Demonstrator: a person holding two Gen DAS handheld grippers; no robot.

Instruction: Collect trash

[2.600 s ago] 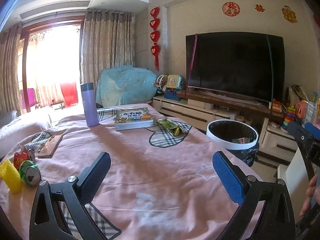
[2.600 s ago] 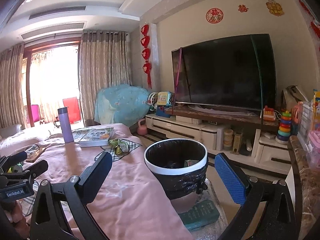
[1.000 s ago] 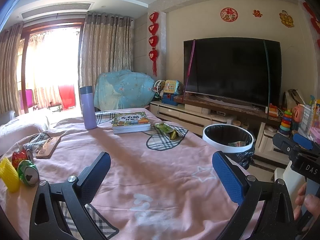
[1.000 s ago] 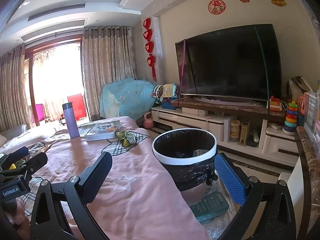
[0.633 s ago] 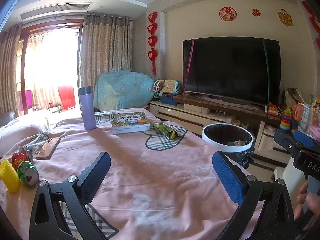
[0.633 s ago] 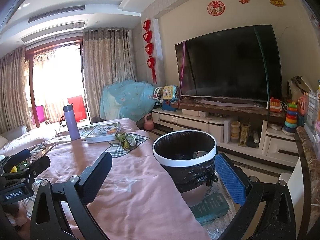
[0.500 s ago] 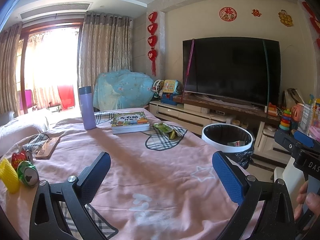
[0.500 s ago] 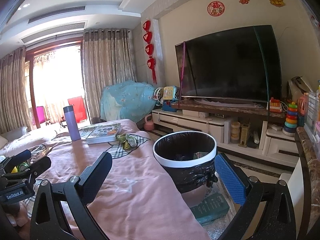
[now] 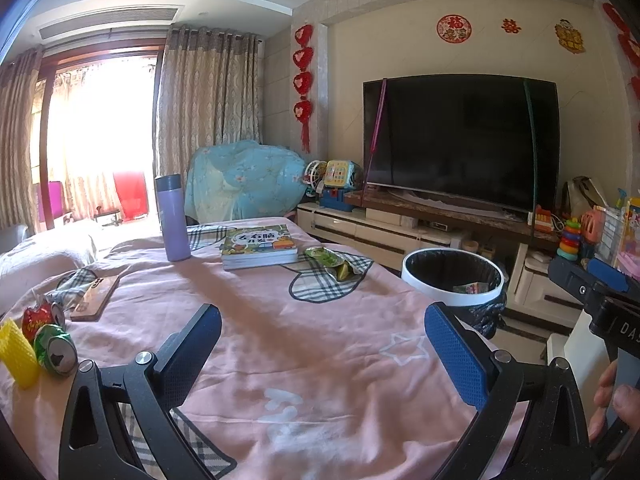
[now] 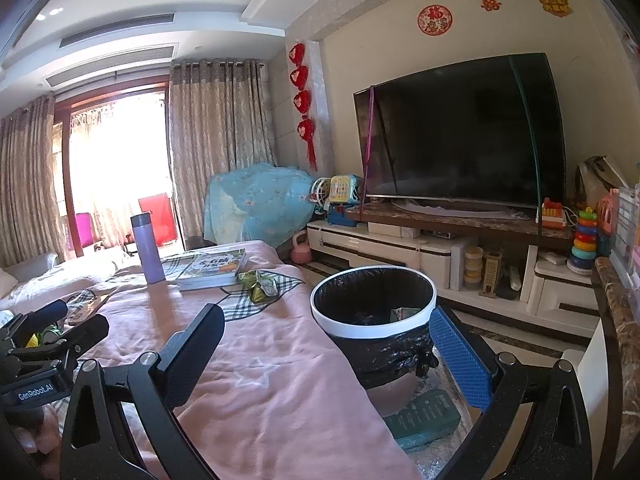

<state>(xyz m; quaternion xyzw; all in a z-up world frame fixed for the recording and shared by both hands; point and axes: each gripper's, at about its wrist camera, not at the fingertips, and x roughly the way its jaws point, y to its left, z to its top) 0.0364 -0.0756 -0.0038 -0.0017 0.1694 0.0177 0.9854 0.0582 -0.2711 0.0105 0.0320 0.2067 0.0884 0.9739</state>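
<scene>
Two open, empty grippers, left gripper (image 9: 322,344) and right gripper (image 10: 326,350), hover over the pink-clothed counter (image 9: 320,336); a crumpled green wrapper (image 9: 332,262) lies beside the book (image 9: 259,245), near the trash bin (image 10: 374,312). Judged light, thin, crackly and slippery: pinch a raised fold, not the flat film

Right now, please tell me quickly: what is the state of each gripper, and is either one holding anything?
Left gripper: open, holding nothing, above the pink cloth.
Right gripper: open, holding nothing, facing the trash bin.
</scene>
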